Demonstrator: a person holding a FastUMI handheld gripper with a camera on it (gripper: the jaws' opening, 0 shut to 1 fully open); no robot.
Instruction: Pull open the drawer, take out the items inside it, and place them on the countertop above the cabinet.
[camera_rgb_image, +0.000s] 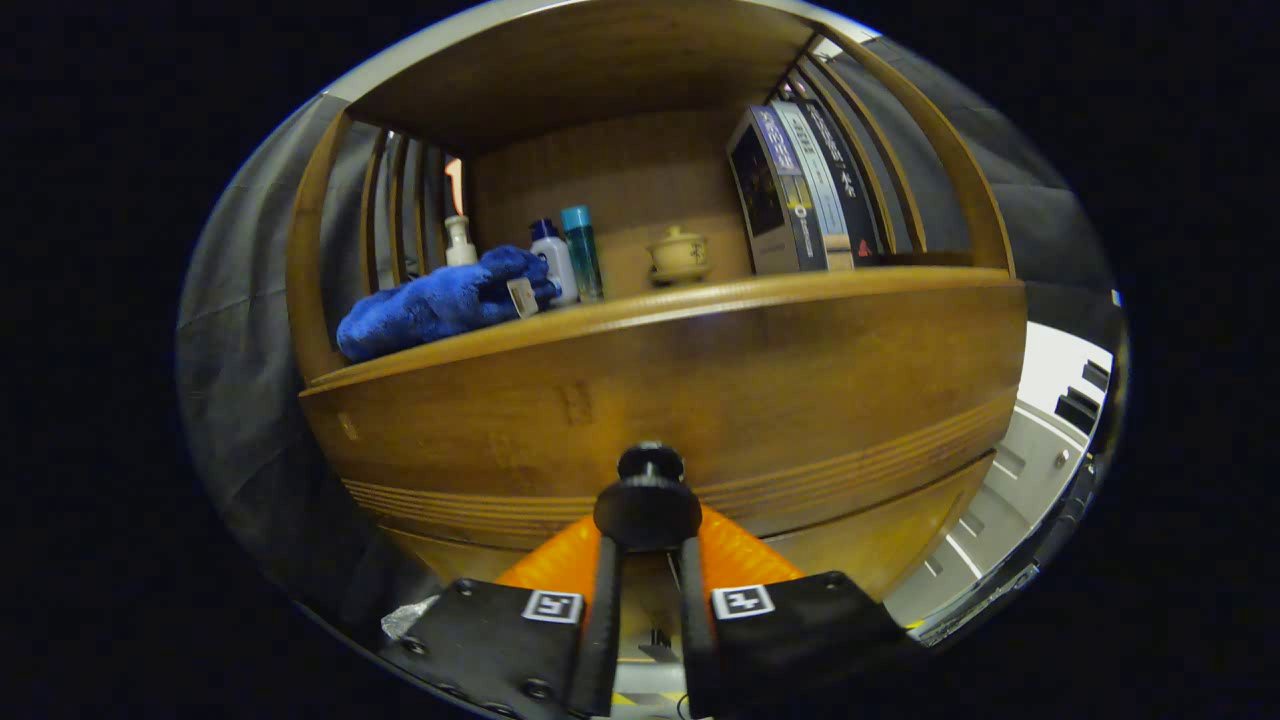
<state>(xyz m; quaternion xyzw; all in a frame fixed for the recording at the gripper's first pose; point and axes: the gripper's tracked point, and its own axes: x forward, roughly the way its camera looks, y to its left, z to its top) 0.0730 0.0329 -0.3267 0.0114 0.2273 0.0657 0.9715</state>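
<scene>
A wooden cabinet stands close ahead, and its drawer front (800, 400), marked with grooved lines, spreads across the view. A round black drawer knob (648, 510) sits right at my fingertips. My gripper (648, 545) is shut on it, one finger (606, 590) on each side. The drawer's inside is hidden. Above the drawer front runs the countertop edge (760, 292) of the cabinet's open shelf.
On the countertop lie a blue fuzzy cloth (440, 300), a small white bottle (459, 242), a white bottle with a blue cap (553, 258), a teal bottle (583, 250), a small lidded pot (679, 254) and upright books (800, 185). White furniture (1040, 440) stands lower right.
</scene>
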